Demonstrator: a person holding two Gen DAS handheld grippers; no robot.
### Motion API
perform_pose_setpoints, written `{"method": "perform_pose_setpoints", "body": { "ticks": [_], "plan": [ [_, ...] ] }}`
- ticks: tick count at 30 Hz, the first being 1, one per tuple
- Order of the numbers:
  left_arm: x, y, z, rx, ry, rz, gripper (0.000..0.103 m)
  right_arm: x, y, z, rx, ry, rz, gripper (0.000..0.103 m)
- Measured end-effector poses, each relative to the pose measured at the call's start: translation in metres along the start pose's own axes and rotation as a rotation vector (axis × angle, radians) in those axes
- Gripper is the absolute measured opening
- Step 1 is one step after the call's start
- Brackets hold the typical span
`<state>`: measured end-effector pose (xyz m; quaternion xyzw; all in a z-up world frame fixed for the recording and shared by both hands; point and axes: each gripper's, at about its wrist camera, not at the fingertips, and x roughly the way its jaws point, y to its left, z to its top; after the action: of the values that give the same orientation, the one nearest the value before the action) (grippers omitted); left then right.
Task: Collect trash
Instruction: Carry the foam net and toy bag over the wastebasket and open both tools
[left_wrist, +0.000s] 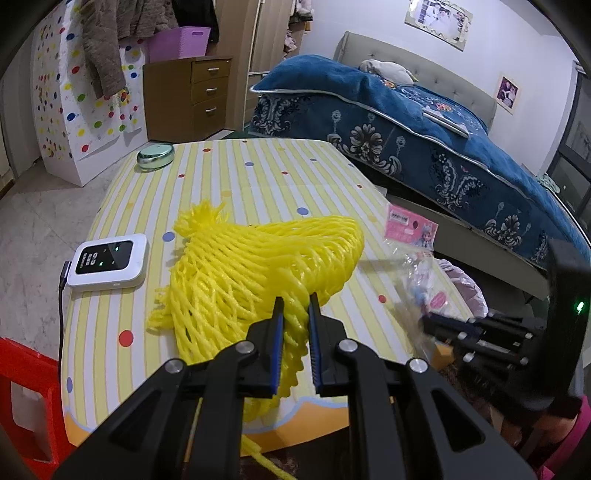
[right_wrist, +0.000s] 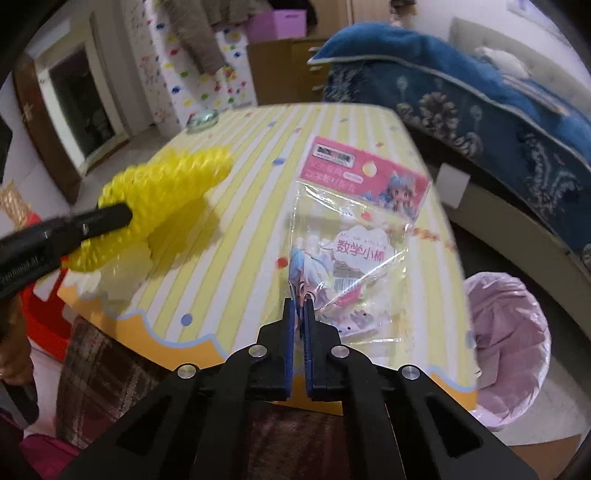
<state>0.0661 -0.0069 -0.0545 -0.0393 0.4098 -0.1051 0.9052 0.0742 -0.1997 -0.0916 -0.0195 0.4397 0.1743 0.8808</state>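
Observation:
A yellow foam fruit net (left_wrist: 258, 258) lies across the striped table (left_wrist: 258, 173), and my left gripper (left_wrist: 296, 301) is shut on its near end. From the right wrist view the same net (right_wrist: 162, 184) shows at the left with the left gripper (right_wrist: 125, 216) clamped on it. A clear plastic toy packet with a pink header (right_wrist: 354, 221) lies at the table's right side. My right gripper (right_wrist: 300, 304) is shut on the packet's near edge. In the left wrist view the packet (left_wrist: 412, 236) sits by the right table edge, with the right gripper (left_wrist: 424, 323) at its near end.
A bin with a pale pink liner (right_wrist: 506, 343) stands on the floor right of the table. A white pocket device with a cable (left_wrist: 109, 264) and a green tin (left_wrist: 155, 155) lie on the table. A red stool (left_wrist: 26, 398) is at the left, a blue-covered bed (left_wrist: 406, 122) behind.

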Motion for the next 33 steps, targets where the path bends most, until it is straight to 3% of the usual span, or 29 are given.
{"method": "perform_pose_setpoints", "body": {
  "ticks": [7, 21, 27, 33],
  "plan": [
    [0.003, -0.039, 0.009, 0.067, -0.01, -0.056, 0.01, -0.044, -0.042, 0.004, 0.068, -0.091, -0.067, 0.004],
    [0.047, -0.201, 0.022, 0.336, 0.002, -0.303, 0.01, -0.077, -0.162, -0.044, 0.318, -0.098, -0.211, 0.005],
    [0.072, -0.247, 0.026, 0.36, 0.03, -0.387, 0.01, -0.076, -0.205, -0.066, 0.433, -0.087, -0.234, 0.005],
    [0.093, -0.27, 0.035, 0.359, 0.039, -0.408, 0.01, -0.06, -0.232, -0.075, 0.494, -0.049, -0.243, 0.006]
  ]
}}
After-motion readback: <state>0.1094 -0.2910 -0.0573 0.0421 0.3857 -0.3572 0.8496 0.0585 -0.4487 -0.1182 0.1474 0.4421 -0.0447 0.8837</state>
